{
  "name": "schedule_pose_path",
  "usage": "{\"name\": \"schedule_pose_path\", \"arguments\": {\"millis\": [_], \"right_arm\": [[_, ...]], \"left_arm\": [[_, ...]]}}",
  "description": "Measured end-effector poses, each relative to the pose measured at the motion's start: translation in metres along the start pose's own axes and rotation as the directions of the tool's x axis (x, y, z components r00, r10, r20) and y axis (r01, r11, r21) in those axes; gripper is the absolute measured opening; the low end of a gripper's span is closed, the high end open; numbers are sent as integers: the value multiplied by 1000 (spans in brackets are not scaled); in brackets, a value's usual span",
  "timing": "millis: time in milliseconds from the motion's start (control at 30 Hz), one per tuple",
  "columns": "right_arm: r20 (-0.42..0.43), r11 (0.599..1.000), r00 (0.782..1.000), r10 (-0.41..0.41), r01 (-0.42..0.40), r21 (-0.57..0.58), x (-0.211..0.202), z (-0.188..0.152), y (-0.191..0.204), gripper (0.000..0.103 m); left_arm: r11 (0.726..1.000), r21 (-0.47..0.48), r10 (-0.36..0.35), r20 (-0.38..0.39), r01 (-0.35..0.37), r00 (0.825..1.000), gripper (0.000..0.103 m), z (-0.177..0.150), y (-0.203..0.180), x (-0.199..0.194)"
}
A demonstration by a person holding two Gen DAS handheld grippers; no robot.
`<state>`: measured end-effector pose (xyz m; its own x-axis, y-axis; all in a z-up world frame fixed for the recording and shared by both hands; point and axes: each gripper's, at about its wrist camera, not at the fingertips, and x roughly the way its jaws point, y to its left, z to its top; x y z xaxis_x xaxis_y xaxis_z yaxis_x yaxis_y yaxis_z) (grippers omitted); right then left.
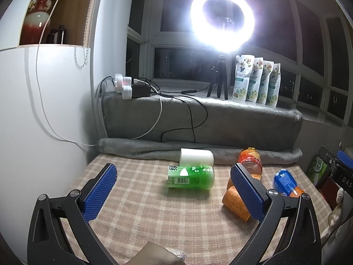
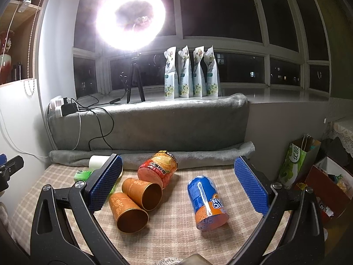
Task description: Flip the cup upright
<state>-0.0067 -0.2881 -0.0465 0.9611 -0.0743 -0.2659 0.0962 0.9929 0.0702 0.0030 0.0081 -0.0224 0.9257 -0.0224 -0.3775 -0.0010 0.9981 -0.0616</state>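
Observation:
Several cups lie on their sides on the checked tablecloth (image 2: 172,231). In the right wrist view two orange cups (image 2: 128,209) (image 2: 142,193) lie side by side, mouths toward me, with a red cup (image 2: 157,170) behind them and a blue-orange cup (image 2: 206,203) to the right. My right gripper (image 2: 176,181) is open above them, empty. In the left wrist view a green cup (image 1: 190,177) and a white cup (image 1: 196,157) lie in the middle; an orange cup (image 1: 235,203) sits behind my right finger. My left gripper (image 1: 174,187) is open and empty.
A grey blanket roll (image 1: 198,152) borders the table's far edge below a padded sill with a power strip (image 1: 130,87), cables, a ring light (image 1: 221,18) on a tripod and several pouches (image 2: 190,75). A white cabinet (image 1: 44,110) stands left; bags and a box (image 2: 326,181) stand right.

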Motion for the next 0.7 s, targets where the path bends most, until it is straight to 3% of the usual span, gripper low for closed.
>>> {"name": "schedule_pose_path", "arguments": {"millis": [467, 700], "right_arm": [[-97, 998, 994, 51, -49, 28, 34, -6, -6, 103], [-225, 986, 961, 160, -146, 79, 84, 3, -8, 103]], "left_arm": [[1000, 6, 7, -51, -7, 999, 102, -7, 4, 15], [1000, 9, 8, -108, -7, 994, 102, -18, 8, 22]]}}
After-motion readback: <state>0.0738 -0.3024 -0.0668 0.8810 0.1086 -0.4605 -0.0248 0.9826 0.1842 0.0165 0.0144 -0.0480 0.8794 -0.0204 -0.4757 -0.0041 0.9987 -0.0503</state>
